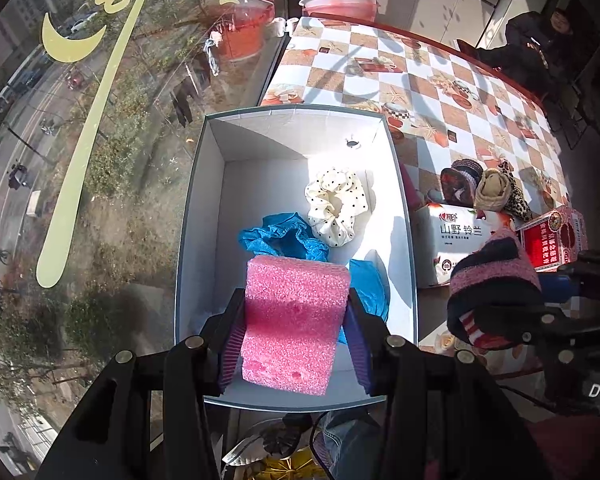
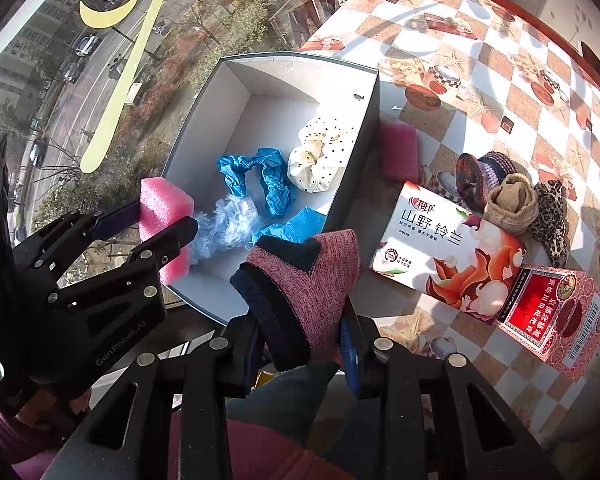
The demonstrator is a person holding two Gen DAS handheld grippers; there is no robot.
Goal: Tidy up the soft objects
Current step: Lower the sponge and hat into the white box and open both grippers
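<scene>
My left gripper (image 1: 296,344) is shut on a pink foam sponge (image 1: 296,320) and holds it over the near end of the open white box (image 1: 204,184). It also shows in the right wrist view (image 2: 162,220) at the box's near left rim. My right gripper (image 2: 304,344) is shut on a pink and navy sock (image 2: 304,284), just outside the box's near right corner; the sock shows in the left wrist view (image 1: 492,280). In the box (image 2: 260,76) lie a cream dotted scrunchie (image 2: 320,152), a blue scrunchie (image 2: 256,180), a blue cloth (image 2: 296,224) and a pale fluffy tuft (image 2: 232,220).
A second pink sponge (image 2: 398,152) lies on the checked tablecloth (image 2: 500,80) beside the box's right wall. A white tissue pack (image 2: 444,248), a red carton (image 2: 552,320) and a pile of scrunchies and socks (image 2: 512,196) lie to the right. A window (image 2: 100,60) is left of the box.
</scene>
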